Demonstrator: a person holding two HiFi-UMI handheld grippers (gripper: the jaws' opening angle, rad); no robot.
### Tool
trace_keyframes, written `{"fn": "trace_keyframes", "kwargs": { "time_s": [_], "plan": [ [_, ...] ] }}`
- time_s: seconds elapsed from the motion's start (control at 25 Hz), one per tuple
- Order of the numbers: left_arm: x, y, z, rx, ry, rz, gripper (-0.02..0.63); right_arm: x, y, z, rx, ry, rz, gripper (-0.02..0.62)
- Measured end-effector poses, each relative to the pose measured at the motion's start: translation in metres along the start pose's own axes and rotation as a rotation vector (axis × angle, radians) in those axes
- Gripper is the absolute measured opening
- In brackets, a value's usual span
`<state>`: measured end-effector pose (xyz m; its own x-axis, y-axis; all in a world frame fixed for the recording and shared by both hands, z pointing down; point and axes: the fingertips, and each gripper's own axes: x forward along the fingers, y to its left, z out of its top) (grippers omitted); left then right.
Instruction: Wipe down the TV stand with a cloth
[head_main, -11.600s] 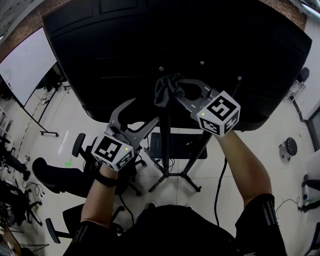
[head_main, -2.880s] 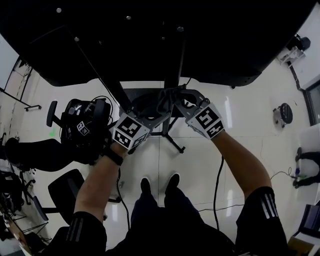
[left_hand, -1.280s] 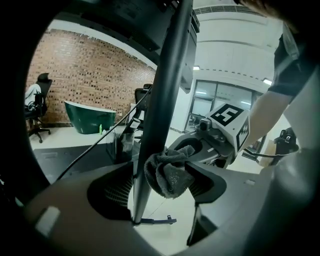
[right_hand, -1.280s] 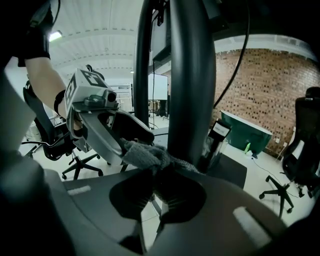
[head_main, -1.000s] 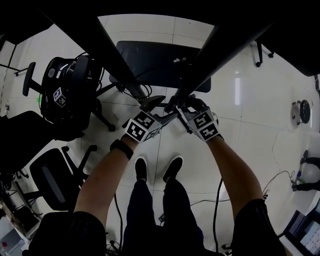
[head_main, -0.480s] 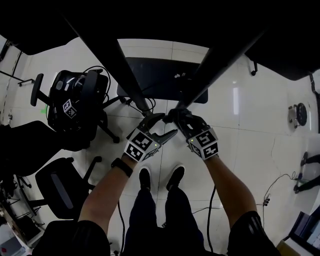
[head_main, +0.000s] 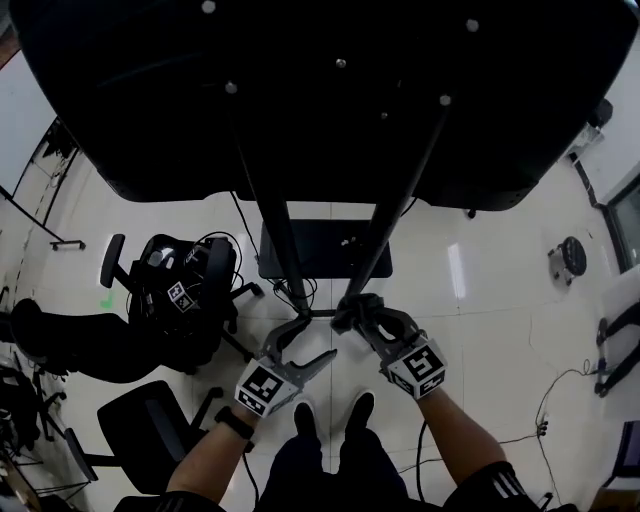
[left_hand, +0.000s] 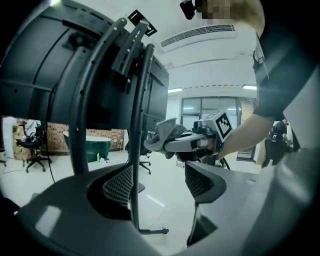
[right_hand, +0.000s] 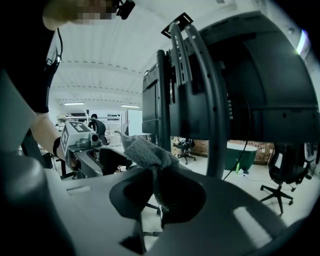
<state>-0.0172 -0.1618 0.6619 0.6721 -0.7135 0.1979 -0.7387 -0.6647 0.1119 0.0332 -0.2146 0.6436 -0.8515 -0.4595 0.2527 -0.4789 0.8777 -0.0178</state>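
the right claw (right_hand: 155, 192) is clenched on the grey cloth (right_hand: 145, 150), which bunches just past its tips to rub the tv stand (head_main: 375, 255) upright beyond. the left claw (left_hand: 160, 182) is released, a thin post (left_hand: 137, 125) showing in its gap, probably waiting to steady the stand.

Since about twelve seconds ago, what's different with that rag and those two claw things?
The right gripper carried the cloth down the TV stand, from just under the TV to its lower part. The left gripper, then off to the stand's left, now has the left pole between its open jaws. Unchanged: the right gripper is shut on the cloth and the left grips nothing.
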Motion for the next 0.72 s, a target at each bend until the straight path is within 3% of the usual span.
{"fn": "trace_keyframes", "kwargs": {
  "time_s": [0.24, 0.36, 0.56, 0.72],
  "plan": [
    [-0.071, -0.030, 0.091, 0.079, -0.114, -0.007, 0.347, -0.053, 0.056, 0.114, -0.049, -0.136, -0.051, 0.035],
    [-0.107, -0.045, 0.123, 0.107, -0.165, -0.015, 0.345, -0.073, 0.085, 0.153, -0.058, -0.193, -0.062, 0.035],
    [-0.158, -0.070, 0.146, 0.143, -0.201, 0.017, 0.345, -0.112, 0.128, 0.178, -0.106, -0.231, -0.071, 0.034],
    [-0.182, -0.094, 0.152, 0.150, -0.221, 0.045, 0.344, -0.147, 0.149, 0.176, -0.088, -0.262, -0.072, 0.034]
  ]
}}
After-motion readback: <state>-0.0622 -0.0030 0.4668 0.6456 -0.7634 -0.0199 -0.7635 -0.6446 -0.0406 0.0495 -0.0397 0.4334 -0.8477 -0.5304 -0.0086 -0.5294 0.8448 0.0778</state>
